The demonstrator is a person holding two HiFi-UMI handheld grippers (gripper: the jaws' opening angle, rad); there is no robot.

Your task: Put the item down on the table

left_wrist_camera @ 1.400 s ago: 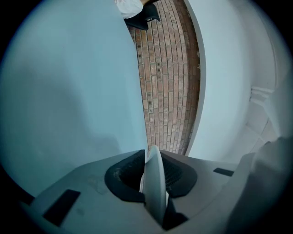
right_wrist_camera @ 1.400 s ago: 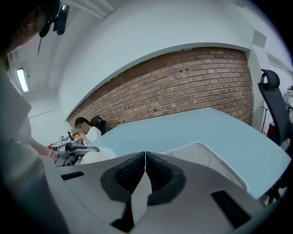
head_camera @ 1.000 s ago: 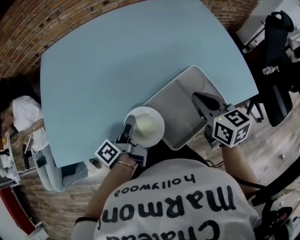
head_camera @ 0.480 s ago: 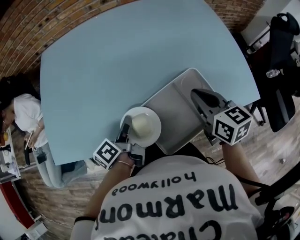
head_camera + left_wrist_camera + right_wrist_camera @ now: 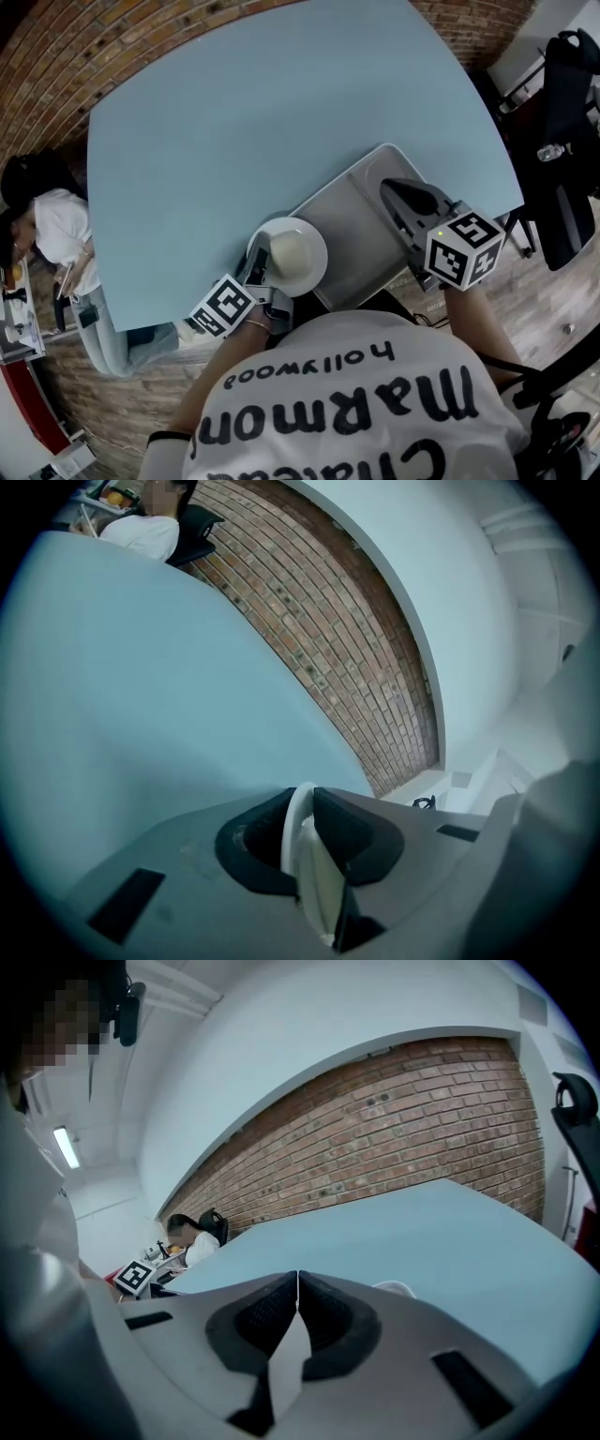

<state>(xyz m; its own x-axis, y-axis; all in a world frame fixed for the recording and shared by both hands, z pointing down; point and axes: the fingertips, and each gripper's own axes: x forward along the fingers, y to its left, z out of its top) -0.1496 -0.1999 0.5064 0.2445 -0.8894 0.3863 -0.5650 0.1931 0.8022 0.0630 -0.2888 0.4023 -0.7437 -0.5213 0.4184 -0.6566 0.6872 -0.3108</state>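
Left gripper (image 5: 302,803) clamps plate (image 5: 292,255) rim between fingers, right gripper (image 5: 298,1283) closed empty; released near table (image 5: 234,141) edge, plate may tip off.

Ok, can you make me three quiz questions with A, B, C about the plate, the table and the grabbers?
1. Where is the white plate?
A in the left gripper
B on the floor
C on a chair

2. What colour is the table?
A red
B light blue
C black

3. How is the right gripper?
A holding a cup
B wide open
C shut and empty

Answers:
1 A, its jaws pinch the plate's rim.
2 B, the whole top is pale blue.
3 C, its jaws meet with nothing between them.
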